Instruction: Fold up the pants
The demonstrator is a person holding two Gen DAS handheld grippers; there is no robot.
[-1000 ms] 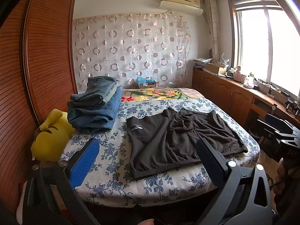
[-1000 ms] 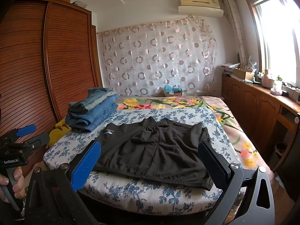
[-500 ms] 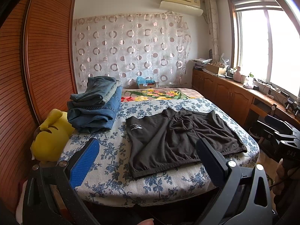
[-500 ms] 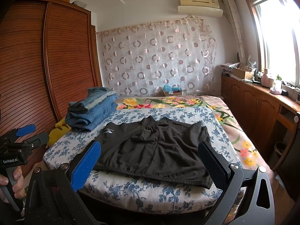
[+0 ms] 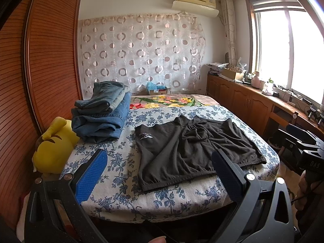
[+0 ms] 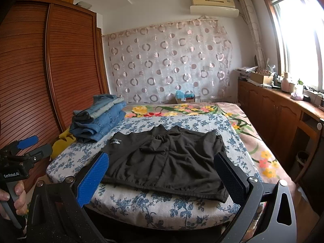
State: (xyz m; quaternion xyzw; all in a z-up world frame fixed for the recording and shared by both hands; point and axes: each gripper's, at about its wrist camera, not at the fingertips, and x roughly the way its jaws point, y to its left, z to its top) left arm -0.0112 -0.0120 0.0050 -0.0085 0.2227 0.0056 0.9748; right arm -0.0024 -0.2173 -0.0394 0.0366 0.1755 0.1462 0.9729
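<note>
Both your jaws stand wide apart, gripping nothing: left gripper (image 5: 159, 172) and right gripper (image 6: 162, 174) sit low in frame. Your black pants (image 6: 168, 160) lie mid-frame on the floral bed (image 6: 162, 206), flat, crotch rumpled, white logo upper left.

The left black plastic gripper (image 5: 160, 174) has one blue textured pad, one black pad and silver screws. The right black gripper (image 6: 162, 174) looks the same. A bare-skinned hand (image 6: 15, 197) wraps a grey handle marked "GenRobot.AI".
</note>
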